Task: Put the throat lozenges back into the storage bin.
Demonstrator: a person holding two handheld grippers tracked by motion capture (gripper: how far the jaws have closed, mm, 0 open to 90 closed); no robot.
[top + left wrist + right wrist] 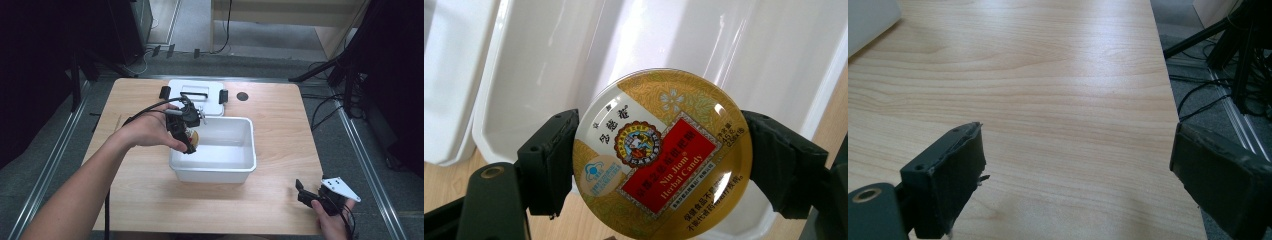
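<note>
Tin is sitting clamped between the left gripper's jaws at frame centre, hovering over the bin's left rim. Carrying seems underway; lowering and releasing inside comes next. Right gripper is resting released on the counter, lower right.

light: bright overhead | glare: candy tin lid, white bin | surroundings: dark | focus: slightly soft
</note>
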